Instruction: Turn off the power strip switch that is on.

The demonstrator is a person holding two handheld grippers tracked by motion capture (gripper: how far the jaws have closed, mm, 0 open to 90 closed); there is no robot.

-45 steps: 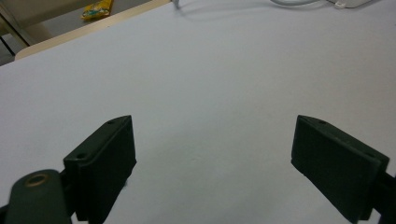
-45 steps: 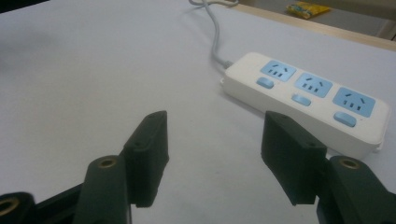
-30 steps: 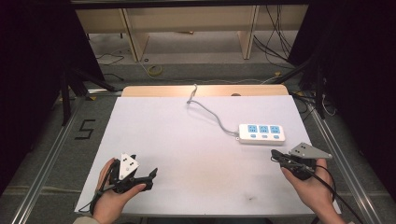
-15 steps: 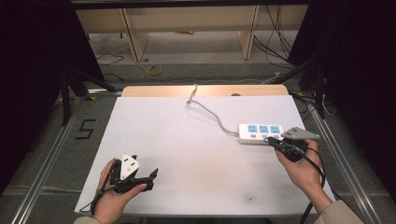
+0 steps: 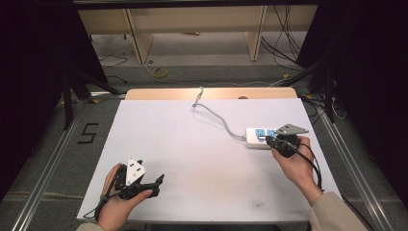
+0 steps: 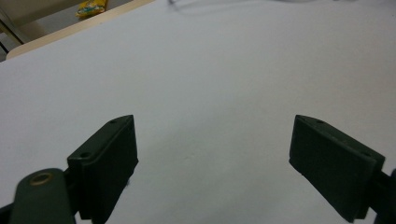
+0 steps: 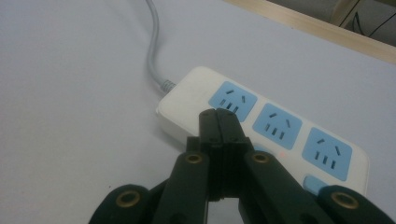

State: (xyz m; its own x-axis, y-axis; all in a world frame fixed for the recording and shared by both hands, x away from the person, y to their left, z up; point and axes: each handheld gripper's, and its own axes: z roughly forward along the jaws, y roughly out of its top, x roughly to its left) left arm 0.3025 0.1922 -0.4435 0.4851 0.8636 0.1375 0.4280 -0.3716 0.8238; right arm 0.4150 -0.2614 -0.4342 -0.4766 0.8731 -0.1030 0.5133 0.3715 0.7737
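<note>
Jaws together over power strip [image 7: 261, 126].

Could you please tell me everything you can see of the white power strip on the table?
The white plastic power strip lies flat on the white table top, toward its right side. It has three light-blue socket faces in a row and light-blue buttons along its near edge, partly hidden. A grey cable leaves one end and runs to the table's far edge. Nothing is plugged in. The right gripper, jaws shut, sits over its near edge; contact cannot be told.
</note>
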